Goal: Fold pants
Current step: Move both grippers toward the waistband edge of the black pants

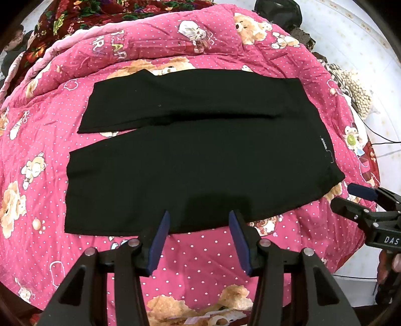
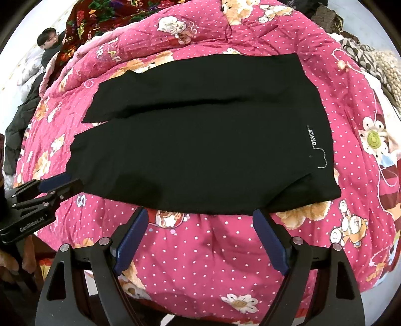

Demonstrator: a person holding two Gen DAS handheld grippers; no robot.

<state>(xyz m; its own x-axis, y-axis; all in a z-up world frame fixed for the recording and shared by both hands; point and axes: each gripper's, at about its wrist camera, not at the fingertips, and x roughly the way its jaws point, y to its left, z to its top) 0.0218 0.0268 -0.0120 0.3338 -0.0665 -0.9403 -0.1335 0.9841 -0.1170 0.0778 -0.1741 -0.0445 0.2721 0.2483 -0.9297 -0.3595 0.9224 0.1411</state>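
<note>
pink quilt [image 1: 205, 265] with white dots and teddy-bear prints covers the bed and fills both views; a dark red floral blanket [image 1: 82, 15] lies at its far end, beyond the reach of either tool. black pants [image 1: 190, 160] lie flat on the quilt, directly ahead of both sets of jaws, with the waistband toward the right and the two leg ends toward the left. the far leg lies a little apart from the near leg at the cuffs, showing a wedge of quilt between them. small white lettering [image 2: 311, 137] sits near the waistband, ahead and to the right of the right jaws.

left gripper [image 1: 199, 220]: jaws released, blue pads spread apart and holding nothing, tips over the near edge of the pants about midway along the near leg. right gripper [image 2: 199, 217]: jaws likewise spread wide and empty, tips at the near hem close to the waistband corner. in the left wrist view the right gripper shows at the right border, beside the waistband corner; in the right wrist view the left gripper appears at the left border, near the near leg's cuff. a person [image 2: 50, 40] wearing glasses is seen far beyond the jaws, at the upper left, beside the floral blanket.
</note>
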